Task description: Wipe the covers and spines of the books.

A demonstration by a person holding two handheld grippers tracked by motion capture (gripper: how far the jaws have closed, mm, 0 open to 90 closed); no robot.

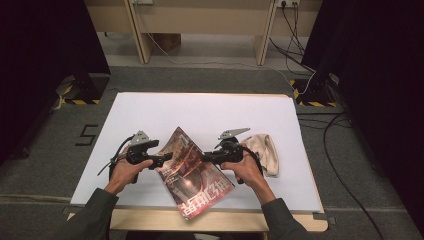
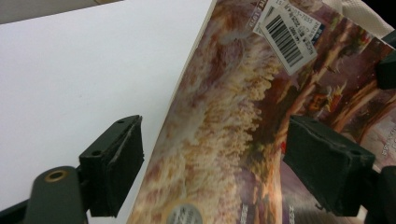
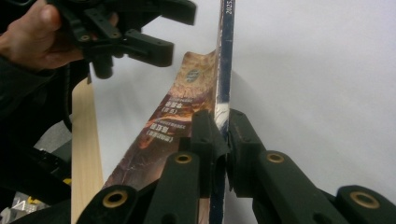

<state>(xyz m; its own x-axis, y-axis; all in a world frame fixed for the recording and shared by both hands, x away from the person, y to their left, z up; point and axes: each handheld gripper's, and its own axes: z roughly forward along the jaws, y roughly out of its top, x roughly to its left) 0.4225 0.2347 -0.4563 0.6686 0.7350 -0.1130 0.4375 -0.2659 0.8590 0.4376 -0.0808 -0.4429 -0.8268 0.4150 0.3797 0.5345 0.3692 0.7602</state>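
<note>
A magazine (image 1: 195, 177) with a reddish-brown cover lies slantwise on the white table sheet (image 1: 200, 112), its right side lifted. My right gripper (image 1: 207, 157) is shut on that raised edge; in the right gripper view the pads (image 3: 205, 135) pinch the thin edge of the magazine (image 3: 177, 121). My left gripper (image 1: 166, 159) hovers at the left edge of the magazine. Its jaws stand wide open over the cover (image 2: 224, 116), and neither of the pads (image 2: 116, 158) touches it. A barcode sticker (image 2: 287, 37) shows on the cover. The left gripper (image 3: 135, 37) also appears far off in the right gripper view.
A beige cloth bag (image 1: 266, 150) lies just right of my right hand. The wooden table edge (image 1: 215, 220) runs along the front. Beyond the table are grey carpet, cables (image 1: 340, 165) and dark stands at both sides.
</note>
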